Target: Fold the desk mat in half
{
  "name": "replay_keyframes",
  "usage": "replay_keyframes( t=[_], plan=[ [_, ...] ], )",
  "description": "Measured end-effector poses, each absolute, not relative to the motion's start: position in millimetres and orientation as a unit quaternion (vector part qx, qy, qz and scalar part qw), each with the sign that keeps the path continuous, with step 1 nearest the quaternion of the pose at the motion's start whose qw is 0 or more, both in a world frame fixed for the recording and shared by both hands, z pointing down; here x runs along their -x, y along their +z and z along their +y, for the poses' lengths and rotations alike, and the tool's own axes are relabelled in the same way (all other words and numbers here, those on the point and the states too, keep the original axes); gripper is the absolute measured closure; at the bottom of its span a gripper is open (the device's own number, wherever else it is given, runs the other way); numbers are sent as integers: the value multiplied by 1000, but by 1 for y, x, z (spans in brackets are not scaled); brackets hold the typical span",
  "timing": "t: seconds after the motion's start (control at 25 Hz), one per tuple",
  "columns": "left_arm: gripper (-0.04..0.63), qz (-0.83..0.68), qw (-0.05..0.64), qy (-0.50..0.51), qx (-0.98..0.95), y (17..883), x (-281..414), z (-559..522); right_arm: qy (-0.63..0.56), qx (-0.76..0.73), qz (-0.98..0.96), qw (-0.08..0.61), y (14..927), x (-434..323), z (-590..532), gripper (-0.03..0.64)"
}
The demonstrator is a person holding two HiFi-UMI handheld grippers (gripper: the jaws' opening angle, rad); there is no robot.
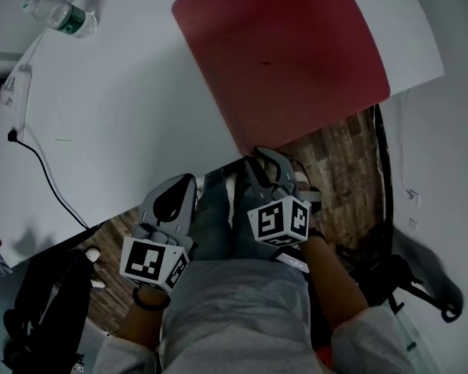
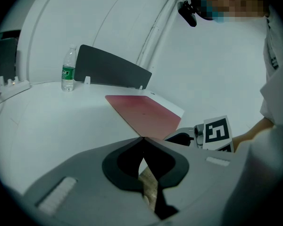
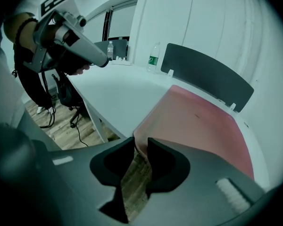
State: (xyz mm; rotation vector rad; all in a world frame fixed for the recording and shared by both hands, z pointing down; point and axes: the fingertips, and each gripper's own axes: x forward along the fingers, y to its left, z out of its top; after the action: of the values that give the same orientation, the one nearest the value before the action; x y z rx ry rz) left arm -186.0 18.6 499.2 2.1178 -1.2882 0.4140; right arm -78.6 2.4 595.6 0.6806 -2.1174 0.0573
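The red desk mat [image 1: 285,53] lies flat on the white table [image 1: 125,131], with its near corner hanging just over the front edge. My right gripper [image 1: 259,156] is at that corner. In the right gripper view the mat's corner [image 3: 140,140] fills the narrow gap between the jaws, so the right gripper [image 3: 140,144] is shut on it. My left gripper [image 1: 186,184] hovers at the table's front edge, left of the mat, apart from it. Its jaw tips meet with nothing between them in the left gripper view [image 2: 142,139], where the mat [image 2: 144,112] lies ahead.
A water bottle [image 1: 62,15] lies at the table's far left, near a power strip [image 1: 14,92] with a black cable. A dark divider panel [image 3: 205,74] stands along the far edge. Below the table are wood floor, a dark chair [image 1: 39,310] and the person's legs.
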Motion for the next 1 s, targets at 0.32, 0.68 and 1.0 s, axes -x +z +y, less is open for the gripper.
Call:
replay_keyframes(
  t=[0.32, 0.68, 1.0],
  plan=[
    [577, -488, 311, 157, -800, 500, 190, 19, 9, -291, -851, 436, 588, 83, -5, 582],
    [578, -490, 315, 158, -798, 501, 196, 18, 56, -298, -860, 410, 581, 82, -8, 595],
    [578, -476, 308, 146, -810, 494, 187, 8, 104, -319, -872, 358, 555, 72, -20, 596]
  ],
)
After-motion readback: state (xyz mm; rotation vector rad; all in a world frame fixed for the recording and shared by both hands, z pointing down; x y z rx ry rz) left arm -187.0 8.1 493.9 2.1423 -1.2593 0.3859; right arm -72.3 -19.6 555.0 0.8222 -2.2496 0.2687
